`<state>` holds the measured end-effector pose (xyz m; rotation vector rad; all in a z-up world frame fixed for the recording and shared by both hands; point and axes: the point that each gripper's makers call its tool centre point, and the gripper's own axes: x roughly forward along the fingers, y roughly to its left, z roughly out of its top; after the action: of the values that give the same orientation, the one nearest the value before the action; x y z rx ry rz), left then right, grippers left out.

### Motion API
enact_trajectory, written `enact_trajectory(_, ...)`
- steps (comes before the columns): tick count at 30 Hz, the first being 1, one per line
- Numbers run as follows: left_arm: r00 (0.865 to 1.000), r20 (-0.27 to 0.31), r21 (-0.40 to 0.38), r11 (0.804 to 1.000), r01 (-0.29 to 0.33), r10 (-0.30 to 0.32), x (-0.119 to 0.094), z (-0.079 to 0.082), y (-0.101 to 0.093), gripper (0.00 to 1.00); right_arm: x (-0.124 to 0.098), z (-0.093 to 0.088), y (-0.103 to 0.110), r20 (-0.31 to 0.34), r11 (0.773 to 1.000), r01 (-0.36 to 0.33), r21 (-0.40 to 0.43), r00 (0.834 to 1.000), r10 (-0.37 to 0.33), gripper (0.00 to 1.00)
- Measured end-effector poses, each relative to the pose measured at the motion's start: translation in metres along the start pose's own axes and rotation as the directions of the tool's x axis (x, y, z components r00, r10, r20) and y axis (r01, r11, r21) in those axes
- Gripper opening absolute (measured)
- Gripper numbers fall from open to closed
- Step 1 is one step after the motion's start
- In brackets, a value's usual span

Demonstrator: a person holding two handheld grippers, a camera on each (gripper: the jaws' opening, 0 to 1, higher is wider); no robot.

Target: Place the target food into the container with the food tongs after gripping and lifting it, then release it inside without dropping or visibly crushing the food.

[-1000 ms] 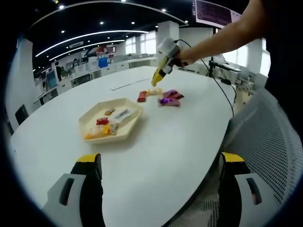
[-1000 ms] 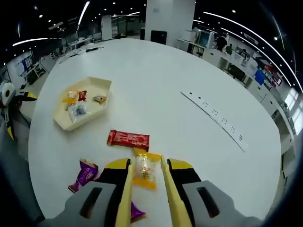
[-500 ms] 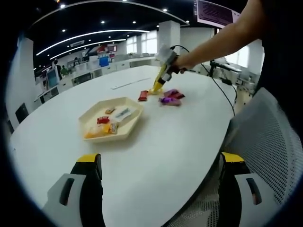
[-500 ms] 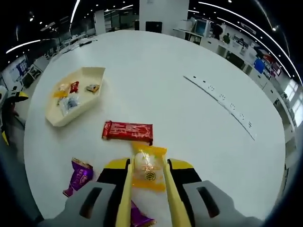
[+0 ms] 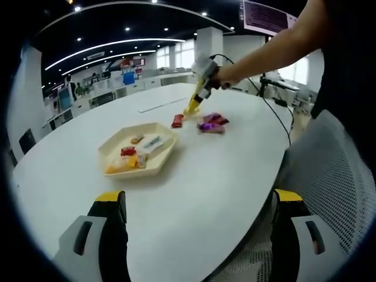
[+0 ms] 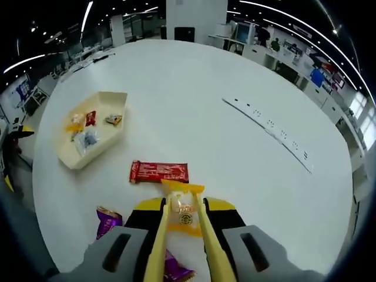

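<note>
We've got the right gripper (image 6: pixel 183 220) w/ its yellow tong fingers (image 6: pixel 157 247) pinching the yellow-wrapped snack (image 6: pixel 184 208), which sits between the tips; can't tell if it's off the white bench (image 6: pixel 194 100) yet. Just beyond the fingertips lies the red bar (image 6: pixel 159 171); purple packets (image 6: pixel 109 216) sit beside the left finger. The cream tray (image 6: pixel 120 126), already holding a few snacks, is well ahead and left of the fingers. In the left gripper view we see our left gripper (image 5: pixel 197 232) w/ fingers spread wide, holding nothing, hovering near the bench edge, the tray (image 5: pixel 167 151) ahead of it. Risks as we judge them: grip looks to be on slick wrapper, so a fast swing to the tray could let it slip out; squeezing harder to compensate could crush the contents; a low carry could snag the red bar.
</note>
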<state>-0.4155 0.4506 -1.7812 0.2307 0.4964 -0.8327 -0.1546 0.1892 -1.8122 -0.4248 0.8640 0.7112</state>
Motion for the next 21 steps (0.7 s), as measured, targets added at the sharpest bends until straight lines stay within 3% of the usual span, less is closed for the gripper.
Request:
enact_trajectory(7, 1.000, 0.017, -0.006, 1.000, 0.000, 0.000, 0.000, 0.003, 0.001, 0.99, -0.018, 0.017, -0.001, 0.015, 1.000, 0.001, -0.008, 1.000, -0.001, 0.24)
enact_trajectory(14, 1.000, 0.026, 0.011, 1.000, -0.001, 0.001, -0.001, 0.005, 0.000, 0.99, -0.039, 0.051, 0.008, 0.067, 1.000, -0.005, -0.026, 0.998, 0.006, 0.24)
enact_trajectory(21, 0.999, 0.036, 0.018, 1.000, 0.001, -0.002, -0.002, 0.006, 0.000, 0.99, -0.048, 0.070, 0.016, 0.074, 0.998, -0.011, -0.063, 0.997, 0.015, 0.24)
